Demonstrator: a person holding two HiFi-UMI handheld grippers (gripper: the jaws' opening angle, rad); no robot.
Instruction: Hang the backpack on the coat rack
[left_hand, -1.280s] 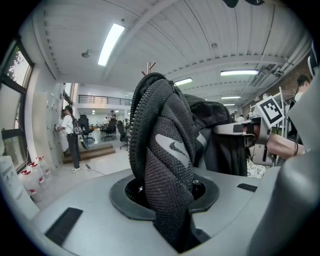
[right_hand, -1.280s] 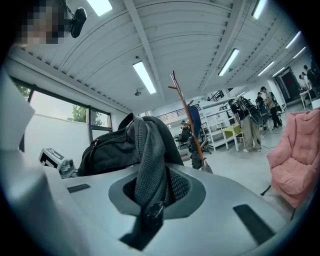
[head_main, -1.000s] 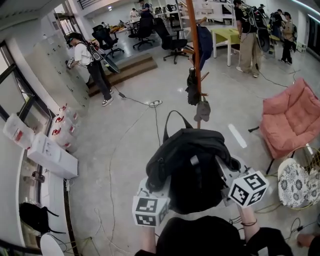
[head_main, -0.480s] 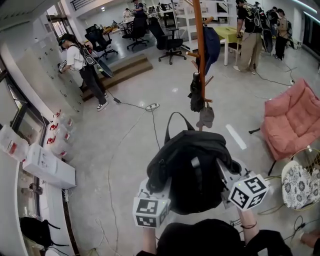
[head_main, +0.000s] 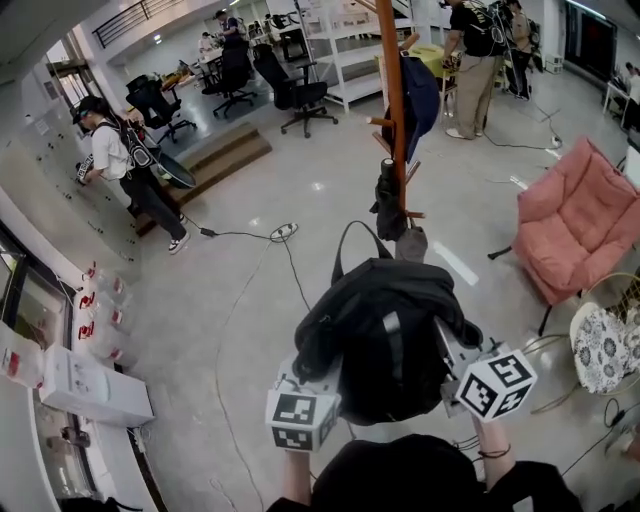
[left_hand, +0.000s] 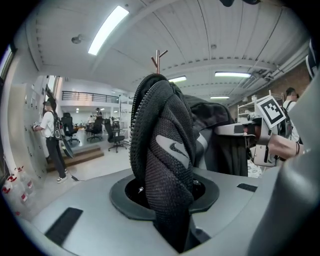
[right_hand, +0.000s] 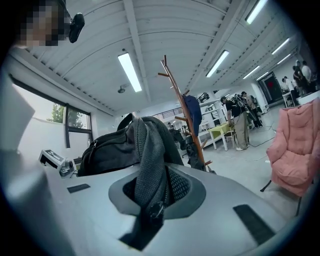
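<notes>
Now, with left gripper (left_hand: 167, 200) and right gripper (right_hand: 150, 207) each clenched on a mesh strap of the backpack (head_main: 385, 340), raise its top loop (head_main: 350, 242) level over a coat rack (head_main: 393, 100) peg.

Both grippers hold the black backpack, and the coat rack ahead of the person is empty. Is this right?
Not fully. The coat rack is not empty: the head view shows a blue garment and dark items hanging on it. The left gripper and right gripper do both hold the black backpack.
</notes>
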